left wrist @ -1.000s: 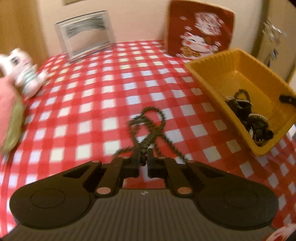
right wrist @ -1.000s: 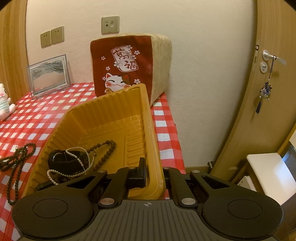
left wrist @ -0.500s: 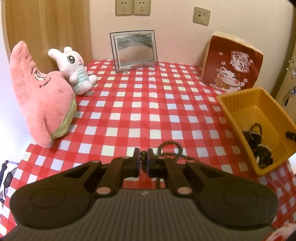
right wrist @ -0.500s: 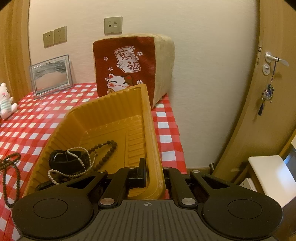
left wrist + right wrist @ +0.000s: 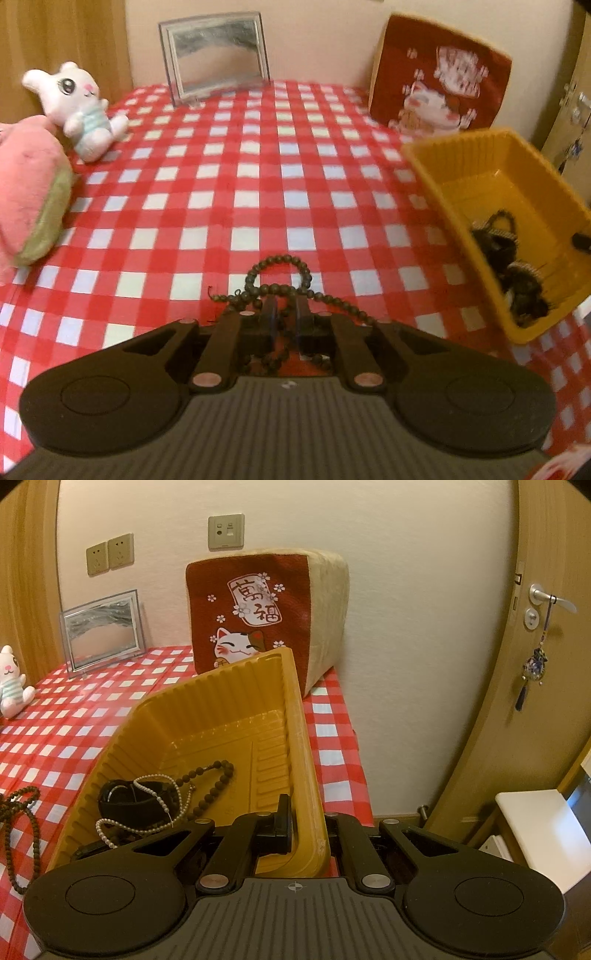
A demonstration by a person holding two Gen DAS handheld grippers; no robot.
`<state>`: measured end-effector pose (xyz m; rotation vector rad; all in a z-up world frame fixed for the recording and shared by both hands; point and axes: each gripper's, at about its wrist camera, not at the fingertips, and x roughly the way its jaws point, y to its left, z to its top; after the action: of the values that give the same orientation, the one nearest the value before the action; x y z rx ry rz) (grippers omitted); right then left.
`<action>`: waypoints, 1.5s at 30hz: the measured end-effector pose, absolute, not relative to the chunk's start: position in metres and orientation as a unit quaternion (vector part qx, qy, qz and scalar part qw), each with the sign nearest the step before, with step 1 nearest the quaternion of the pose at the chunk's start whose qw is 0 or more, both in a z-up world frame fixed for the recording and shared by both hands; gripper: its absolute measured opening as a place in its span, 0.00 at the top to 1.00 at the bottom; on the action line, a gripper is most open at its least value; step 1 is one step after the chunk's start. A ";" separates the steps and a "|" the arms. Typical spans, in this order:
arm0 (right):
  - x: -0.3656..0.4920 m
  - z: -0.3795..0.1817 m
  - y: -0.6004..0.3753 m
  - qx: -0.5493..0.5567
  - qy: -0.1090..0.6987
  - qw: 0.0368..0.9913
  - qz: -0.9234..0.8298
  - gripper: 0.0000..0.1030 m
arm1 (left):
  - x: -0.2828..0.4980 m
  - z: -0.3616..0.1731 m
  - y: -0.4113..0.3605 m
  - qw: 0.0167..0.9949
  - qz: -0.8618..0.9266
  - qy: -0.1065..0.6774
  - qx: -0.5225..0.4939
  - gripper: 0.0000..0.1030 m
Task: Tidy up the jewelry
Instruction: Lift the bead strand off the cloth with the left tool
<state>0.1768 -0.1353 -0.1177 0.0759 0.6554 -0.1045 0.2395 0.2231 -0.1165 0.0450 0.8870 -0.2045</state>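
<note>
on the checked table: dark bead strand left outside, left gripper jaws opening around it
tray: yellow tray holds pearls, beads; right gripper pinching its wall

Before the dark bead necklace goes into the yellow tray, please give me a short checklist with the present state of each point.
1. Bead necklace between the left tool fingers: ok, strands lie in the gap while the jaws are opening.
2. Necklace firmly pinched: not ok.
3. Right tool shut on the yellow tray wall: ok.
4. Room in the tray: ok, far half bare.
5. Necklace free of tangles: cannot tell.
</note>
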 end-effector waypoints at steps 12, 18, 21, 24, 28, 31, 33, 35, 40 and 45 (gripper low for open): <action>0.178 -0.118 -0.135 0.040 0.324 0.944 -0.054 0.95 | 0.265 -0.150 0.206 0.874 -0.089 0.472 0.076 0.60; 0.178 -0.118 -0.135 0.039 0.324 0.944 -0.053 0.95 | 0.267 -0.148 0.208 0.870 -0.084 0.485 0.029 0.50; 0.178 -0.118 -0.134 0.039 0.325 0.944 -0.053 0.95 | 0.267 -0.154 0.207 0.870 -0.068 0.486 0.038 0.48; 0.179 -0.118 -0.135 0.039 0.324 0.944 -0.052 0.95 | 0.268 -0.156 0.204 0.877 -0.062 0.474 0.048 0.48; 0.179 -0.120 -0.135 0.038 0.324 0.944 -0.051 0.95 | 0.273 -0.156 0.205 0.884 -0.070 0.460 0.041 0.77; 0.179 -0.120 -0.135 0.038 0.324 0.944 -0.051 0.95 | 0.275 -0.156 0.200 0.883 -0.080 0.459 0.048 0.94; 0.179 -0.120 -0.135 0.038 0.324 0.944 -0.051 0.95 | 0.275 -0.156 0.197 0.883 -0.083 0.458 0.058 0.94; 0.179 -0.120 -0.135 0.038 0.323 0.944 -0.051 0.95 | 0.273 -0.155 0.198 0.882 -0.091 0.460 0.052 0.94; 0.179 -0.118 -0.133 0.037 0.321 0.945 -0.050 0.95 | 0.262 -0.140 0.199 0.888 -0.104 0.444 0.050 0.94; 0.180 -0.116 -0.132 0.037 0.318 0.946 -0.048 0.95 | 0.248 -0.103 0.202 0.905 -0.117 0.406 0.047 0.94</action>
<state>0.1801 -0.1320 -0.1163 0.0748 0.6477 -0.0982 0.2480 0.2019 -0.1030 0.0977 0.8379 -0.2408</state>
